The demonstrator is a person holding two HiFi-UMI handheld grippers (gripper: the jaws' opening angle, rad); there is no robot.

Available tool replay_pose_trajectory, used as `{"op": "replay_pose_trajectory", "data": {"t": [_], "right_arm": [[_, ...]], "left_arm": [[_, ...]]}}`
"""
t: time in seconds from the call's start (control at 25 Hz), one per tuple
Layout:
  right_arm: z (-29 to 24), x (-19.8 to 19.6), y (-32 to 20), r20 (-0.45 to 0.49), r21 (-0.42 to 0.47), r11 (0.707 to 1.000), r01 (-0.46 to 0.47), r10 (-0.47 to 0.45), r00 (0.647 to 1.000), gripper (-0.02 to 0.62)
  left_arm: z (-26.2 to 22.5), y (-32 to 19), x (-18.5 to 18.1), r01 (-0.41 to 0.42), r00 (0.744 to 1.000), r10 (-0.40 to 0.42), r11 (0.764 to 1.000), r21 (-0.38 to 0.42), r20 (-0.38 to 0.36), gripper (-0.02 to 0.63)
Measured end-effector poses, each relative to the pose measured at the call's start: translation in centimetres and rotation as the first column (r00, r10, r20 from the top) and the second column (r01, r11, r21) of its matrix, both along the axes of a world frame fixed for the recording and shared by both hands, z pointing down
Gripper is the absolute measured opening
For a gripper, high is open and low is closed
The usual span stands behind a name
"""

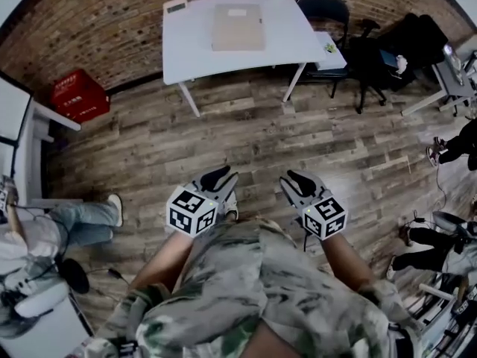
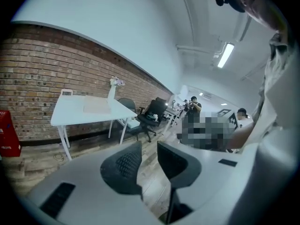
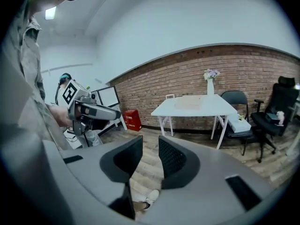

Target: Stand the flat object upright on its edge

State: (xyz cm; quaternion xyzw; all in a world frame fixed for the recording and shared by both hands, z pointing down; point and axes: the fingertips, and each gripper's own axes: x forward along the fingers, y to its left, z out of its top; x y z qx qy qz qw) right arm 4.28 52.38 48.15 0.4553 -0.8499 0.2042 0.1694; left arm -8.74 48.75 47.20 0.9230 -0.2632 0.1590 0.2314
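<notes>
Head view: the flat object point(image 1: 238, 27) lies flat near the middle of the white table point(image 1: 186, 47). It is well apart from the left gripper point(image 1: 216, 177) and right gripper point(image 1: 298, 180), held low, probably for the approach.

Left gripper view: jaws parted, empty.

Right gripper view: the same. Black chairs point(image 3: 274, 114) crowd the table's right end only.

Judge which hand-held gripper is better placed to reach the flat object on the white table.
Left, slightly: left hand-held gripper and right hand-held gripper are both open, empty, far off, but the flat object sits nearer the left's side.
</notes>
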Motion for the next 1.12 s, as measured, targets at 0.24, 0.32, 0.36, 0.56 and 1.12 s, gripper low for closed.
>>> {"op": "replay_pose_trajectory", "data": {"t": [0.24,0.32,0.36,0.56,1.12], "right_arm": [[-0.5,-1.8,-7.7,-0.011,0.001,0.999,-0.051,0.051,0.999,0.121],[-0.7,-2.4,-10.3,0.002,0.002,0.998,-0.066,0.066,0.998,0.120],[-0.8,-2.5,-11.4,0.011,0.001,0.997,-0.075,0.075,0.997,0.120],[-0.5,-2.7,-15.3,0.037,-0.032,0.995,-0.099,0.100,0.994,0.120],[1.1,2.5,-33.6,0.082,-0.064,0.997,-0.054,0.059,0.995,0.120]], "left_arm": [[-0.2,-8.1,-2.5,-0.027,1.000,0.027,1.000,0.001,-0.009,0.104],[0.1,-10.6,-3.1,-0.034,0.999,0.034,0.999,-0.001,-0.004,0.104],[0.1,-11.6,-3.3,-0.036,0.999,0.036,0.999,-0.002,-0.001,0.104],[0.7,-15.4,-4.1,-0.018,1.000,0.018,1.000,-0.018,-0.012,0.104],[1.2,-31.7,-1.8,0.093,0.995,-0.092,0.995,-0.041,0.029,0.104]]}}
